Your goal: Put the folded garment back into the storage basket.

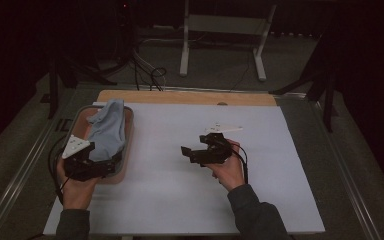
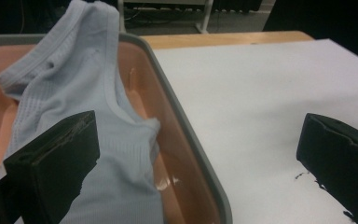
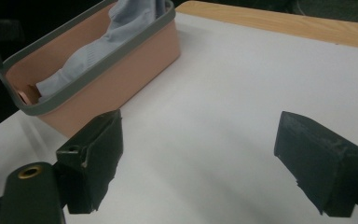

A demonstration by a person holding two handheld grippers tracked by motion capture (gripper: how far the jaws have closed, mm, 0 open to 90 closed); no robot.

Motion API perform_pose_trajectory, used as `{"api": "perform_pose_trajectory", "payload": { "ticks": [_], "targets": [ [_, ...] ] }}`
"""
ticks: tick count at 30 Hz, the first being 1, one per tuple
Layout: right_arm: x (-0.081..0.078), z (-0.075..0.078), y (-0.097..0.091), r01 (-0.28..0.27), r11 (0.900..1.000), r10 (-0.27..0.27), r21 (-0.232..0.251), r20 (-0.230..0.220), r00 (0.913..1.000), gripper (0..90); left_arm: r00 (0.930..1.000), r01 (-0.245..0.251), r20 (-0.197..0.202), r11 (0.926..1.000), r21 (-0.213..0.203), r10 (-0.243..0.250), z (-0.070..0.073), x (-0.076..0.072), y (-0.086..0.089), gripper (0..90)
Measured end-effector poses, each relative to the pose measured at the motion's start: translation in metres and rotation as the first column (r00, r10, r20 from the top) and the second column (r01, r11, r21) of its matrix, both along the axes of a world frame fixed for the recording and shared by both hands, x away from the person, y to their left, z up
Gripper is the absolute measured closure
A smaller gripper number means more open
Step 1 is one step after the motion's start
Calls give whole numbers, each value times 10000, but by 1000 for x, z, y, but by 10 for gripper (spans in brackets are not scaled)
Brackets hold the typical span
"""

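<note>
Jaws of the left gripper (image 2: 200, 163) stood wide, straddling the rim of the grey-rimmed salmon plastic basket (image 2: 186, 135) holding a pale-blue ribbed garment (image 2: 70, 102). The right gripper (image 3: 196, 163) hung released over the white tabletop (image 3: 242, 84), grasping nothing.

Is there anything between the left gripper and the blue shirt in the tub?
Nothing visible. The left gripper hangs open at the near end of the tub, and in its own view one of its fingers is over the light blue shirt with no other object between. The tub's grey rim lies between the two fingers.
</note>
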State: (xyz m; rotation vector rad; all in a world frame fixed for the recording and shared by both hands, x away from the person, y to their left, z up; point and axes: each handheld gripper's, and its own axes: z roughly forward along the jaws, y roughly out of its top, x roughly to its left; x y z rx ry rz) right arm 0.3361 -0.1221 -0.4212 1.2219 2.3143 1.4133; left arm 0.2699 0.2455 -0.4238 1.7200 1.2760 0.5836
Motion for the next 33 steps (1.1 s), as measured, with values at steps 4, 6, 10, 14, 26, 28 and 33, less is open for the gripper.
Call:
{"api": "perform_pose_trajectory", "payload": {
  "ticks": [4, 6, 10, 14, 26, 28, 33],
  "targets": [
    [-5, 1, -10, 132, 9999, -132, 26, 75, 9999, 141, 9999, 124, -63, 9999, 53, -124, -4, -3, 0, 2],
    [-7, 1, -16, 218, 9998, -218, 24, 136, 9997, 132, 9999, 134, 20, 9999, -64, -133, -5, -5, 1, 2],
    [-12, 1, -29, 378, 9993, -378, 39, 247, 9990, 122, 9998, 169, 135, 9998, -42, -168, -5, -8, 1, 2],
    [-17, 1, -47, 667, 9977, -670, 86, 412, 9969, 113, 9997, 144, 181, 9999, -59, -143, -6, -10, 1, 2],
    [-38, -3, -94, 1133, 9929, -1164, 368, 947, 9887, 106, 9994, 94, 342, 9999, -136, -89, -4, -15, 4, 2],
    [-40, -4, -98, 1140, 9928, -1173, 371, 1044, 9876, 106, 9991, 99, 411, 9998, -168, -92, -3, -16, 5, 2],
    [-52, -5, -114, 1155, 9918, -1225, 556, 1460, 9817, 102, 9986, 108, 527, 9995, -286, -93, -3, -18, 7, 2]
  ]
}}
